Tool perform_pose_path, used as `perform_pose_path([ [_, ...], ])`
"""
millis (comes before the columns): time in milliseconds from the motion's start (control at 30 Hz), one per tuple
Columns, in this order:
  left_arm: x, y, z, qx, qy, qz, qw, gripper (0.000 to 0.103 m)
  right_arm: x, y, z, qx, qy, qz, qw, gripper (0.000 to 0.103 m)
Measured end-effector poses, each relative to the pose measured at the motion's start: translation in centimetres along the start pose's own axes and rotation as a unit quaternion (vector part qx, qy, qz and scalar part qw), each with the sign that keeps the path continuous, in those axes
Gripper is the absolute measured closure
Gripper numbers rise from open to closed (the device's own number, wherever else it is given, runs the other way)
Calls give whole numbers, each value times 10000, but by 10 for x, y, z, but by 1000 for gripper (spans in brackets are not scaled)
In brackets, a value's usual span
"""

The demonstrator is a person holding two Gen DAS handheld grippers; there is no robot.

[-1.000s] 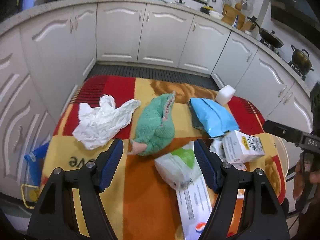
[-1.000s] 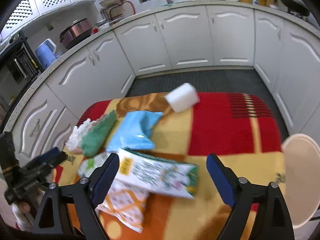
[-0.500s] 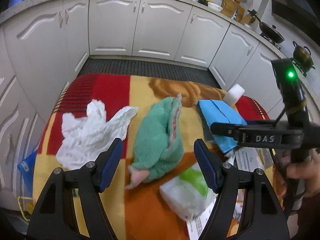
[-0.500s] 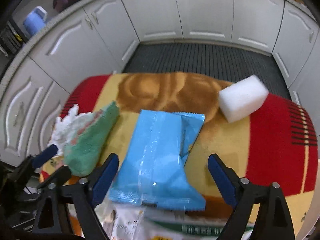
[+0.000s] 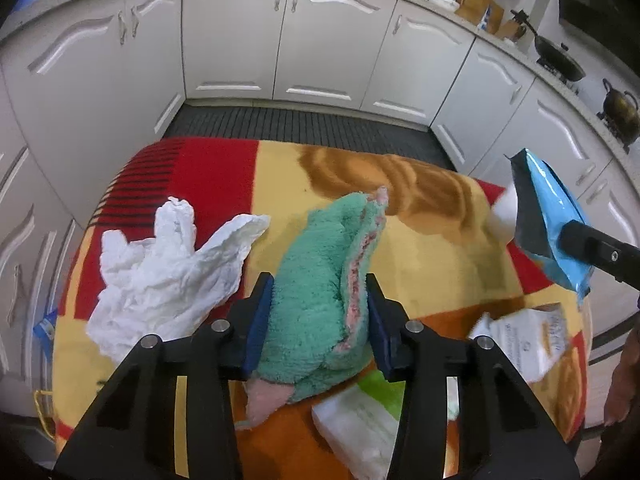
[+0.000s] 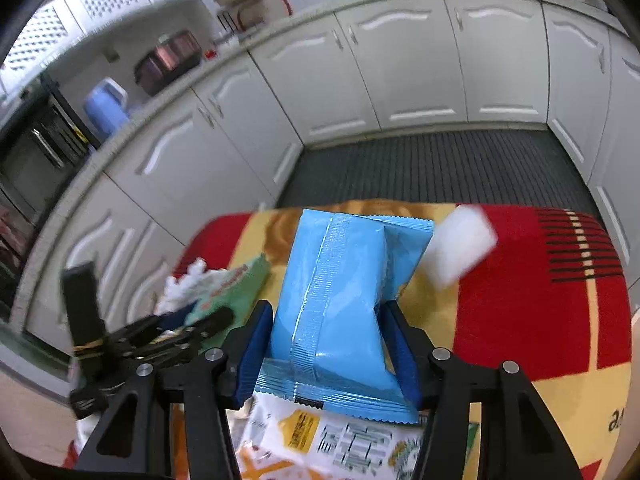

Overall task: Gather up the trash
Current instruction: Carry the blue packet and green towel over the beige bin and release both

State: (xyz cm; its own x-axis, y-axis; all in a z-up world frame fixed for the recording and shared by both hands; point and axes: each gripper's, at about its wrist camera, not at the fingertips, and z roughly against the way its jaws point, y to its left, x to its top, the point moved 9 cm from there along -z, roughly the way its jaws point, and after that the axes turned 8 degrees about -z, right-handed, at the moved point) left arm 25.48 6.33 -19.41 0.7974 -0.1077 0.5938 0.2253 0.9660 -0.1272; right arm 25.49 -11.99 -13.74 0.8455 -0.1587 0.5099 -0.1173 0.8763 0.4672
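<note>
My left gripper [image 5: 318,316] is closing around the green cloth [image 5: 320,304] on the blanket [image 5: 420,216], with crumpled white paper [image 5: 168,268] just left, which my right camera barely shows. My right gripper [image 6: 328,356] is closing on the blue packet [image 6: 340,300], raised above a printed wrapper [image 6: 344,440]; only this view shows the packet's sealed seam.

White cabinets [image 5: 328,36] curve round a dark ribbed mat [image 6: 440,168]. A wok [image 5: 558,62] and a brass kettle [image 5: 618,110] sit on the counter.
</note>
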Motion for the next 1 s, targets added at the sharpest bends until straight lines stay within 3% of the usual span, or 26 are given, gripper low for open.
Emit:
perform_pose_path([
  [233,8,-21,54,-28,-496,-143,9987,62,-11,2,44,174,-276,50,9995,50],
  [467,12,-69,94,-178,-852,-424,9953,62,-29,-11,78,22,-446,77,9990,50],
  [1000,-1,-180,105,-662,-892,-1067,9881,62,-62,-75,143,-450,-786,-176,9957,50],
])
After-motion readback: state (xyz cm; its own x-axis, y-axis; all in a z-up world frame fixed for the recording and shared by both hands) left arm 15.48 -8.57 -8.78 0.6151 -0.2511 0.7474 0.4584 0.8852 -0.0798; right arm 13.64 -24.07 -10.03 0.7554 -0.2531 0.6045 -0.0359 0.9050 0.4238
